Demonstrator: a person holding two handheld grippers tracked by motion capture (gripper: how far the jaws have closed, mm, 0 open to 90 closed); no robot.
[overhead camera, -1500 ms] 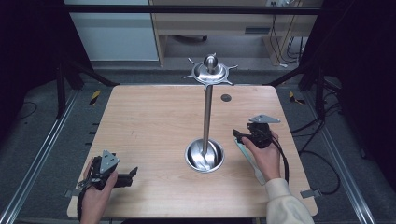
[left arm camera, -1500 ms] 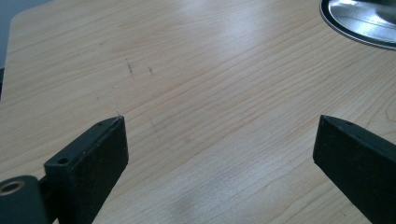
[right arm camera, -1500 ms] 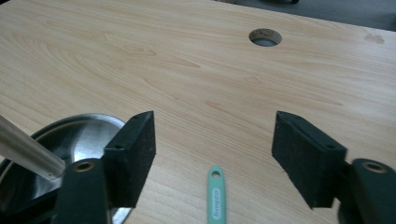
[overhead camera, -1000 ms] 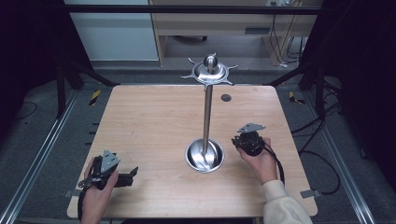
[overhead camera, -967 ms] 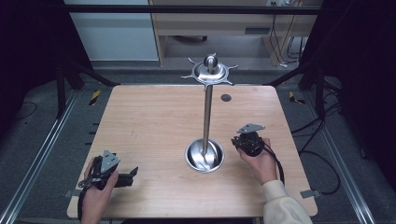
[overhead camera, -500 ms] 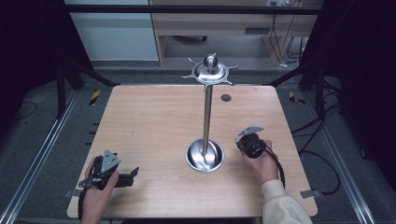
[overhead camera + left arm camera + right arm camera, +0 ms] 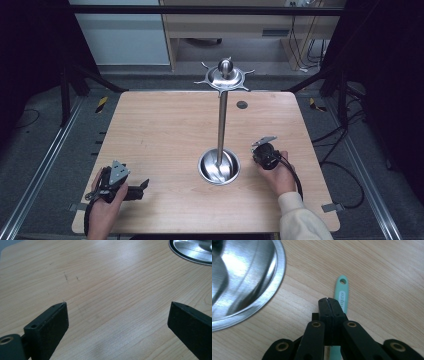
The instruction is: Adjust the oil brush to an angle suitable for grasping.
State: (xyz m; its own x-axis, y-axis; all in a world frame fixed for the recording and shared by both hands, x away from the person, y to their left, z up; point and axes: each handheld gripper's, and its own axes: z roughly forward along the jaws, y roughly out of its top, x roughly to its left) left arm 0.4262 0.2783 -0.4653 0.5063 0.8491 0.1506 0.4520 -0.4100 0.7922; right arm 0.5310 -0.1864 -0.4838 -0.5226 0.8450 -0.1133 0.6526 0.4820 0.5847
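The steel stand (image 7: 221, 120) rose from its round base (image 7: 219, 166) at the middle of the wooden surface (image 7: 165, 130), the one tall obstacle. The left half of the frame lay open, bare wood from the far edge down to the left hand-held gripper (image 7: 141, 186) at the lower left. The right hand-held gripper (image 7: 260, 152) sat just beside the base, leaving only a narrow gap there. A mint-green handle (image 7: 342, 295) lay flat under its closed jaws.
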